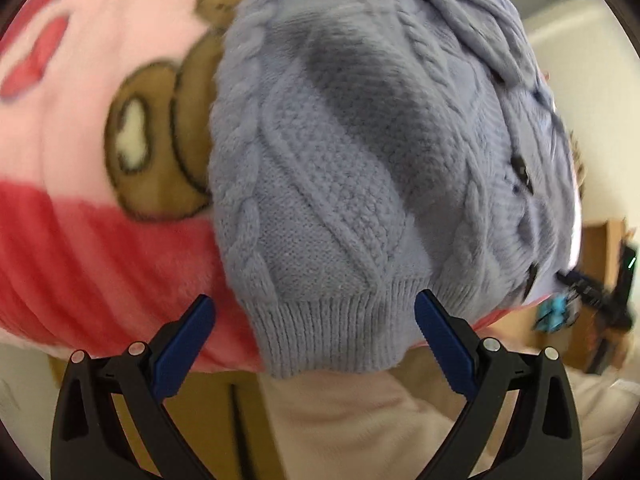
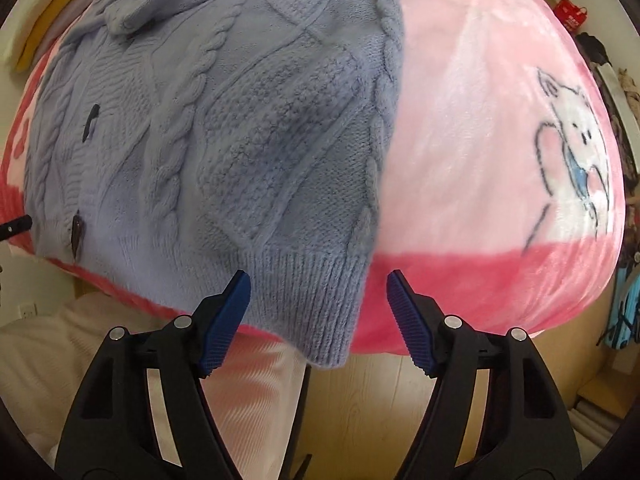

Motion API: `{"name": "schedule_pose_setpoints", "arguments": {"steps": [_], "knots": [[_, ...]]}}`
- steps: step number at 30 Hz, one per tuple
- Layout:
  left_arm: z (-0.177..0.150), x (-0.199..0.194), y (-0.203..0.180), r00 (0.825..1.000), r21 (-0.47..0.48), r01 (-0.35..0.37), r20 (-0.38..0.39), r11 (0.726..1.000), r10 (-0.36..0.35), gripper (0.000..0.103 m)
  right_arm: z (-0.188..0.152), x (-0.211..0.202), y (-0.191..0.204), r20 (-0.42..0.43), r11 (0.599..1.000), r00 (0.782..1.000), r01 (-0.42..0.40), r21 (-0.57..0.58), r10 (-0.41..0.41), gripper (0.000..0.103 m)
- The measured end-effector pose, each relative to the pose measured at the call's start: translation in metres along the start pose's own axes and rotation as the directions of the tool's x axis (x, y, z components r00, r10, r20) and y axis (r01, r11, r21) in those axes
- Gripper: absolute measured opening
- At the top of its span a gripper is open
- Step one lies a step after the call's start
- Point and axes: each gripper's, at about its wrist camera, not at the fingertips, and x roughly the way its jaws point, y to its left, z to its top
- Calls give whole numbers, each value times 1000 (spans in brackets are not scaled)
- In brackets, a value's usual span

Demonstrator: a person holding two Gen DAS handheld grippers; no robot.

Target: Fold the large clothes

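A lavender cable-knit cardigan [image 1: 352,152] with dark buttons lies spread on a pink blanket [image 1: 80,248]. Its ribbed hem hangs over the near edge of the bed. My left gripper [image 1: 316,312] is open, its blue pads on either side of the hem's left corner, not touching. In the right wrist view the cardigan [image 2: 224,128] fills the left half, with a folded sleeve at the top. My right gripper [image 2: 318,292] is open around the hem's right corner [image 2: 320,312].
The blanket [image 2: 480,140] has bear and cat prints and a red border. Wooden floor [image 2: 380,400] lies below the bed edge. The person's pale trousers [image 1: 352,420] stand close under the grippers. Bags and clutter [image 2: 572,12] sit at the far right.
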Motion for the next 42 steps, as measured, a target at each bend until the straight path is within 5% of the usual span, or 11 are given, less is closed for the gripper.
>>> {"name": "schedule_pose_setpoints", "arguments": {"steps": [11, 19, 25, 28, 36, 42], "knots": [[11, 3, 22, 998, -133, 54, -8, 990, -55, 97, 4, 21, -12, -7, 999, 1000, -14, 32, 14, 75], [6, 9, -10, 998, -22, 18, -57, 1000, -19, 86, 4, 31, -21, -13, 997, 998, -59, 47, 59, 78], [3, 7, -15, 999, -46, -33, -37, 998, 31, 47, 1, 29, -6, -11, 994, 995, -101, 31, 102, 47], [0, 2, -17, 999, -37, -13, -36, 999, 12, 23, 0, 23, -3, -19, 994, 994, -106, 23, 107, 21], [1, -38, -54, 994, -22, -59, 89, 998, 61, 16, 16, -25, 15, 12, 991, 994, -104, -88, 106, 14], [32, -103, -68, 970, -82, -35, 238, 996, 54, 16, 60, -97, 14, 168, 982, 983, -49, -182, 80, 13]]}}
